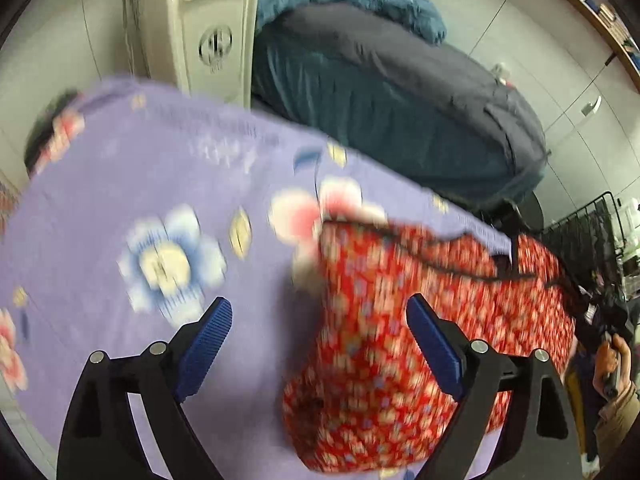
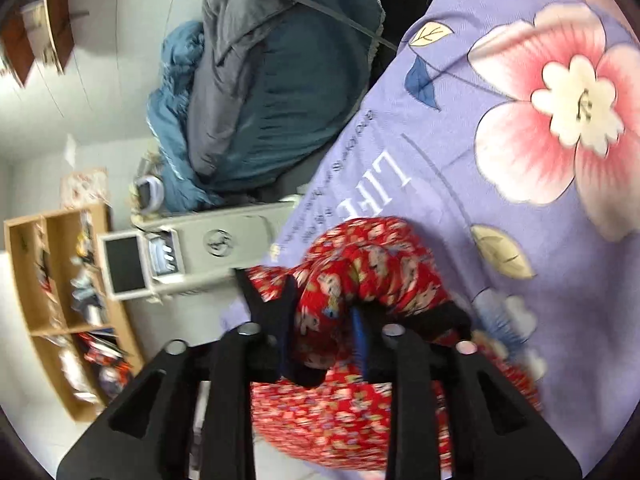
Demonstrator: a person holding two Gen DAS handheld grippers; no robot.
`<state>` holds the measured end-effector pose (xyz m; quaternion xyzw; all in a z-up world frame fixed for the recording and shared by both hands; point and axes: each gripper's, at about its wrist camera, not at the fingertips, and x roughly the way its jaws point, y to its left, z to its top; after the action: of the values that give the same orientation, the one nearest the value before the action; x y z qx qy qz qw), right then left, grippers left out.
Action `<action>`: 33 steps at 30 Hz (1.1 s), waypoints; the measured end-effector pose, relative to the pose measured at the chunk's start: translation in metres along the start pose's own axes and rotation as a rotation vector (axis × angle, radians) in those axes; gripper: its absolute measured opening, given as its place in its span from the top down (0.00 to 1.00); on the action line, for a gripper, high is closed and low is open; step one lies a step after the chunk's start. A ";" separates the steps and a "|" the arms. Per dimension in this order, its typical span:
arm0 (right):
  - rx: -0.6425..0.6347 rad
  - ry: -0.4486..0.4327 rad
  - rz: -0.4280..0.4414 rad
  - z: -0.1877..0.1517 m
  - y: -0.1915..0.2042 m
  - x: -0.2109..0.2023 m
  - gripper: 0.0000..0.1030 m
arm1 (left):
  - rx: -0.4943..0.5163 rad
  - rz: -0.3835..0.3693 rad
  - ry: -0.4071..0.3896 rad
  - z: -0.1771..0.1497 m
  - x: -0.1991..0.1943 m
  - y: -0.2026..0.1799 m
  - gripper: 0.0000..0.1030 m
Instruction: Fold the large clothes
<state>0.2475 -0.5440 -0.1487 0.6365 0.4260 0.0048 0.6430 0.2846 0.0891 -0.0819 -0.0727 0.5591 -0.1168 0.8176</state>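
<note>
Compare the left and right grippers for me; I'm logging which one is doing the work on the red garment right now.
The left gripper is open, its blue pads wide apart and holding nothing, while the right gripper is shut on a bunched fold of the red floral garment. The left hovers above the garment and the purple flowered sheet; the right is in contact with the cloth. Both have black frames and blue pads.

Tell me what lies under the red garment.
A purple flowered sheet lies under the red garment, which the right gripper pinches. What the sheet itself covers cannot be seen.
</note>
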 end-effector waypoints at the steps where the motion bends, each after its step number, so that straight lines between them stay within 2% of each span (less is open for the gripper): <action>1: -0.007 -0.008 0.018 -0.003 0.005 -0.006 0.53 | -0.015 -0.013 0.015 -0.006 0.005 0.002 0.16; 4: -0.066 -0.062 0.040 -0.007 0.021 -0.033 0.27 | -0.072 -0.040 0.053 -0.023 0.023 0.008 0.16; 6: -0.139 -0.089 0.008 -0.008 0.031 -0.049 0.25 | -0.083 -0.026 0.058 -0.028 0.033 0.008 0.15; 9: -0.345 -0.067 -0.204 -0.016 0.042 -0.056 0.24 | -0.057 0.015 0.057 -0.029 0.044 0.003 0.16; 10: -0.409 -0.029 -0.285 -0.023 0.039 -0.049 0.24 | -0.059 0.003 0.056 -0.028 0.045 0.001 0.19; 11: -0.448 0.013 -0.327 -0.031 0.035 -0.042 0.24 | -0.055 -0.023 0.054 -0.028 0.046 -0.003 0.22; 14: -0.568 0.067 -0.355 -0.062 0.030 -0.027 0.24 | 0.019 -0.050 0.076 -0.027 0.050 -0.024 0.32; 15: -0.625 0.075 -0.374 -0.076 0.031 -0.018 0.24 | 0.076 -0.017 0.086 -0.028 0.053 -0.035 0.33; 17: -0.691 0.068 -0.442 -0.090 0.030 -0.006 0.33 | 0.175 0.062 0.080 -0.031 0.058 -0.052 0.40; 18: -0.727 0.051 -0.504 -0.095 0.030 -0.001 0.48 | 0.198 0.072 0.080 -0.032 0.060 -0.056 0.47; 19: -0.754 0.043 -0.538 -0.098 0.030 0.001 0.66 | 0.212 0.071 0.077 -0.031 0.060 -0.059 0.64; 21: -0.786 0.031 -0.527 -0.099 0.036 0.000 0.80 | 0.226 0.044 0.068 -0.027 0.055 -0.066 0.78; 22: -0.797 0.020 -0.524 -0.100 0.040 -0.002 0.83 | 0.246 0.053 0.052 -0.023 0.050 -0.071 0.83; 25: -0.823 -0.037 -0.509 -0.100 0.056 -0.017 0.86 | 0.290 0.065 -0.015 -0.009 0.036 -0.083 0.85; 28: -0.799 -0.114 -0.495 -0.098 0.060 -0.032 0.86 | 0.251 0.042 -0.062 0.006 0.030 -0.085 0.85; 30: -0.766 -0.126 -0.503 -0.095 0.055 -0.031 0.86 | 0.230 0.052 -0.067 0.009 0.039 -0.084 0.85; 32: -0.727 -0.116 -0.546 -0.090 0.044 -0.025 0.85 | 0.196 0.091 0.000 0.009 0.068 -0.079 0.74; 33: -0.709 -0.104 -0.566 -0.086 0.037 -0.019 0.82 | 0.174 0.127 0.034 0.008 0.081 -0.075 0.60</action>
<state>0.2074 -0.4773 -0.0932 0.2347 0.5224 -0.0576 0.8177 0.3115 -0.0050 -0.1328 0.0361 0.5639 -0.1143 0.8171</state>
